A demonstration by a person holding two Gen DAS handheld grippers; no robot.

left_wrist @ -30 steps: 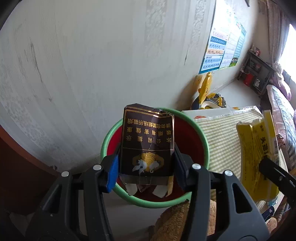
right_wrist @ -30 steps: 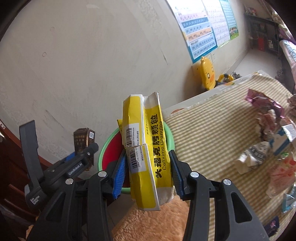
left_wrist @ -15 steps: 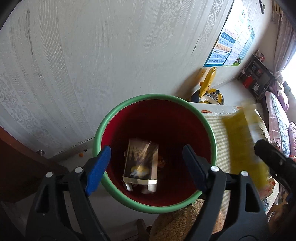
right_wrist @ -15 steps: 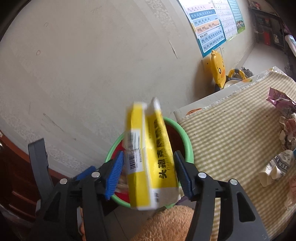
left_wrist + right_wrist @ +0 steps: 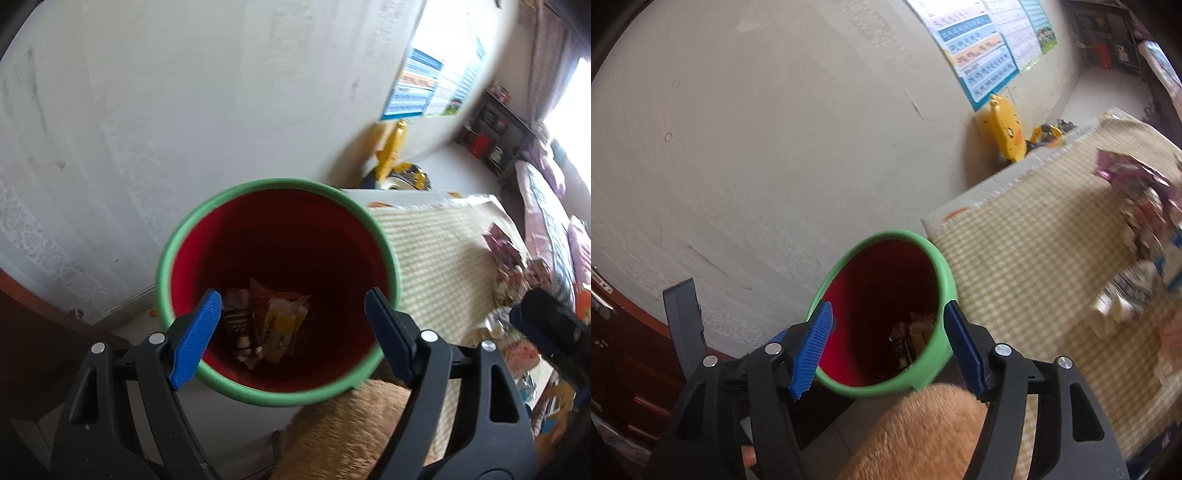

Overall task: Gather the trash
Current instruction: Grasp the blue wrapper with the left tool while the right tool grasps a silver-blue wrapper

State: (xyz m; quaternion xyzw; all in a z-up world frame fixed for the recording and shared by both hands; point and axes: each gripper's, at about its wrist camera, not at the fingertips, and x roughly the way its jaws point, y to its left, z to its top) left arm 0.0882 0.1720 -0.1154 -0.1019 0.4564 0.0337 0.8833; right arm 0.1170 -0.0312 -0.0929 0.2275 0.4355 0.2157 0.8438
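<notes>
There is 1 red bin with a green rim (image 5: 280,398), and everything here is placed by it. 2 grippers hang over its mouth. The left gripper (image 5: 291,325) has its jaws spread wide with nothing between them. The right gripper (image 5: 886,345) also stands released and empty; its jaws have just been opening.

At the bottom of the bin lie 2 boxes, side by side: the dark brown box (image 5: 240,328) on the left and the yellow box (image 5: 282,325) just beside it, among a few other wrappers too dim to count. In the right wrist view only slivers of both show deep inside the bin.

To the right of the bin is 1 table under a checked cloth (image 5: 1034,258), with a heap of leftover wrappers (image 5: 1137,206) well apart from the bin; blur keeps me from counting them. 1 yellow duck toy (image 5: 1006,127) stands beyond the bin against the wall.

1 second ago each gripper clamped 1 box above the bin, the left the brown, the right the yellow. Now both boxes are in the bin and both grippers are bare.
</notes>
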